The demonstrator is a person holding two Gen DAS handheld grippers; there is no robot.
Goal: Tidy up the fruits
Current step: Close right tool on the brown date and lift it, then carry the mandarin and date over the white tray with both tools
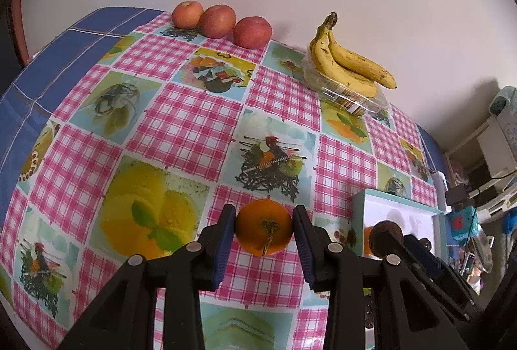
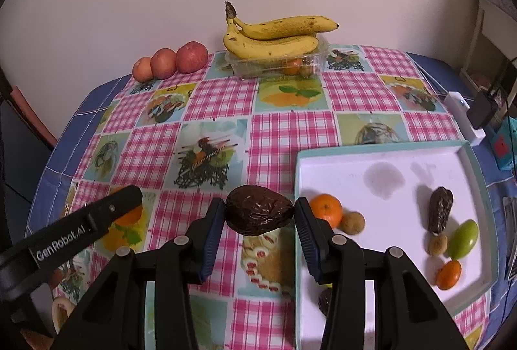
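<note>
so the table with the pink checked cloth point(image 2: 284, 130) takes up nearly everything, and the white tray point(image 2: 381, 162) sits toward its right front, which is where the small fruit is piling up: tangerines, a green one, a couple of brownish ones and a dark date-looking piece. the thing that matters for the next move, i'd guess, is which way that tray lies from each held fruit. the right gripper point(image 2: 259, 216) is clamped on a dark wrinkly fruit point(image 2: 259, 210), long axis running straight across between the pads, and the tray's near left edge is just beside it to the right, so that hand is clearly the closer one and only needs a short shift rightward. the left gripper point(image 1: 263, 225) is closed around an orange tangerine point(image 1: 263, 226), stem facing the camera, held over the cloth with the tray well off to its right past the other gripper, so it probably goes second. apples point(image 1: 219, 22) and bananas point(image 2: 274, 33) sit at the far edge by the wall.
</note>
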